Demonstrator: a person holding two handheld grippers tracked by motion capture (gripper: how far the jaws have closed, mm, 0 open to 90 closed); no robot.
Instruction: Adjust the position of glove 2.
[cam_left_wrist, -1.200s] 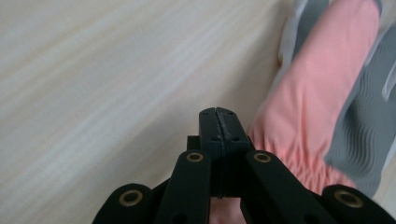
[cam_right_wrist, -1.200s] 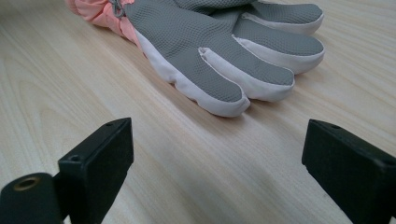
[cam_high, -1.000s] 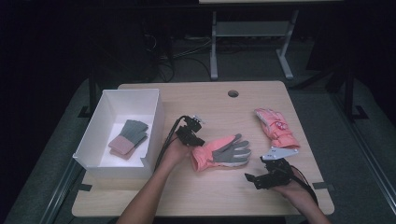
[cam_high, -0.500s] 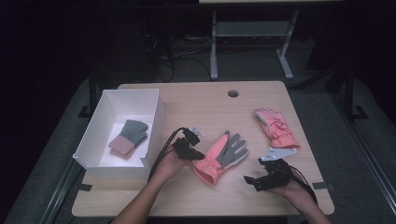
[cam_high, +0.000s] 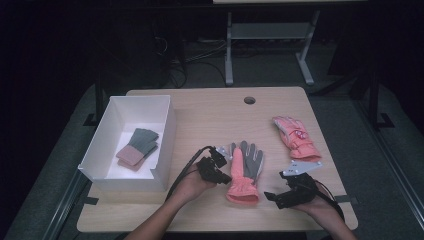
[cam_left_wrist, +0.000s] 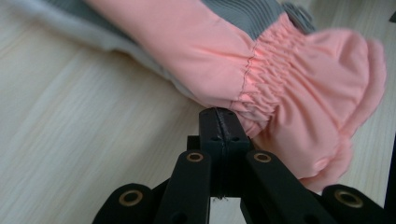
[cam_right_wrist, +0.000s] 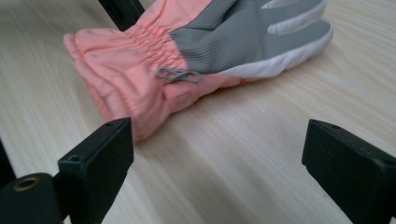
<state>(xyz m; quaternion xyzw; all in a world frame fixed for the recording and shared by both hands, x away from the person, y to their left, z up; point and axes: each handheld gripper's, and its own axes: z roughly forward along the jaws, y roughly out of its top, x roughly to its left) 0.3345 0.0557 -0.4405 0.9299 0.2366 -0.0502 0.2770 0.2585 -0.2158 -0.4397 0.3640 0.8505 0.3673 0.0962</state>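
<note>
A pink glove with a grey palm lies palm up on the wooden table, fingers pointing away from me. My left gripper is shut, its tips pinching the glove's left edge at the gathered wrist; in the left gripper view the jaws meet on the elastic of the pink glove. My right gripper rests near the front edge, right of the cuff, open. In the right gripper view its jaws stand wide apart, and the glove lies beyond them, untouched.
A second pink glove lies back up at the right of the table. A white box at the left holds a green and pink knitted pair. A round cable hole sits near the far edge.
My left gripper has drawn back toward me, and the glove has swung with it from slanting to the right to pointing straight away. The right gripper has stayed put.
</note>
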